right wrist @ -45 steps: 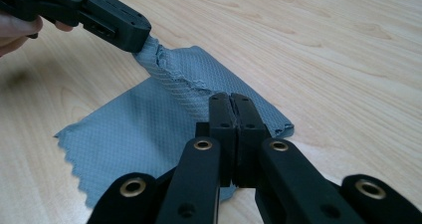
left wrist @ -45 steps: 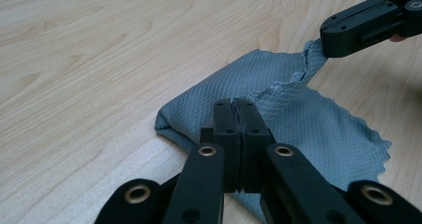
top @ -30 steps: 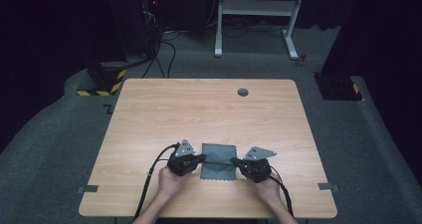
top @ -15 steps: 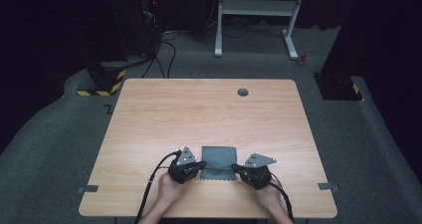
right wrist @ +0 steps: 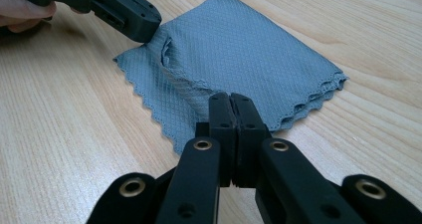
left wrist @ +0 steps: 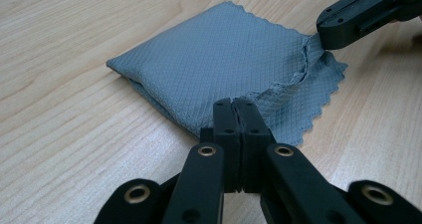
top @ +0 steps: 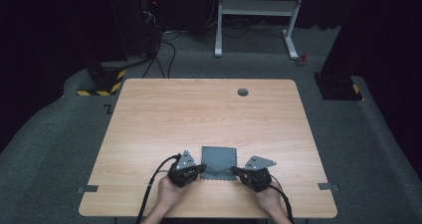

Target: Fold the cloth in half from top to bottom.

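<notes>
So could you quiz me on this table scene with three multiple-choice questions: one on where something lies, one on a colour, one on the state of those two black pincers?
1. Where on the table does the cloth lie?
A. near the person's edge
B. at the far edge
C. on the floor

2. What colour is the cloth?
A. red
B. grey
C. yellow

3. How do the left gripper and right gripper stand?
A. both wide open
B. one open, one shut
C. both shut on a near corner of the cloth

Answers: 1 A, it sits between the hands; 2 B, grey in each gripper view; 3 C, the jaws meet on the lifted cloth edge.
</notes>
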Demonstrator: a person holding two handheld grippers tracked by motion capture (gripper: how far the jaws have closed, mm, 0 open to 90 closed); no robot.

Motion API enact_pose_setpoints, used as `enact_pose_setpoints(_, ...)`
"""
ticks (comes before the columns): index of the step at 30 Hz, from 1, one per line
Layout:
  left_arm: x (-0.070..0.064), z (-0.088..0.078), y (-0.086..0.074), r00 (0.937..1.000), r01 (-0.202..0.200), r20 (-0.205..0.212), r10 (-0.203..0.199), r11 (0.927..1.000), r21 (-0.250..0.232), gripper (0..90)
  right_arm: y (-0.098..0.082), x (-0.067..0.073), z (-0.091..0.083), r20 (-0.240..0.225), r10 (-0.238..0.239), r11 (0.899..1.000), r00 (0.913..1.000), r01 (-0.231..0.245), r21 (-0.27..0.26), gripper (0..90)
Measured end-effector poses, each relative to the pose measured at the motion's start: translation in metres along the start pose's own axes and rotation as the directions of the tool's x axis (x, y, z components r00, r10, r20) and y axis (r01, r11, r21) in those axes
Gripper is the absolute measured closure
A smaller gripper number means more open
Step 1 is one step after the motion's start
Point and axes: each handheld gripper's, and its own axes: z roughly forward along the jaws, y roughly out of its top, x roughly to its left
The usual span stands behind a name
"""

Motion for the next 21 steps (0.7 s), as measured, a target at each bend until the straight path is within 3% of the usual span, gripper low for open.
enact_pose_setpoints(15,-0.002,0.0,-0.003,0.9997,0.006,0.023,-0.006,0.9997,0.022,87.7,-0.004,0.003,0.0,-0.012,-0.006,1.0,0.9999,0.007,0.029,87.3)
enact_pose_setpoints(18,-0.003,-0.004,-0.003,0.9993,0.016,0.032,-0.016,0.9998,0.012,83.8,-0.006,0.003,-0.005,-0.018,0.003,1.0,0.9998,-0.003,0.019,82.2)
enact_pose_setpoints(21,-0.006,-0.01,0.0,0.9999,0.003,0.013,-0.003,0.9999,-0.011,77.4,-0.008,0.003,-0.012,-0.012,0.012,1.0,0.9999,-0.012,0.002,81.3)
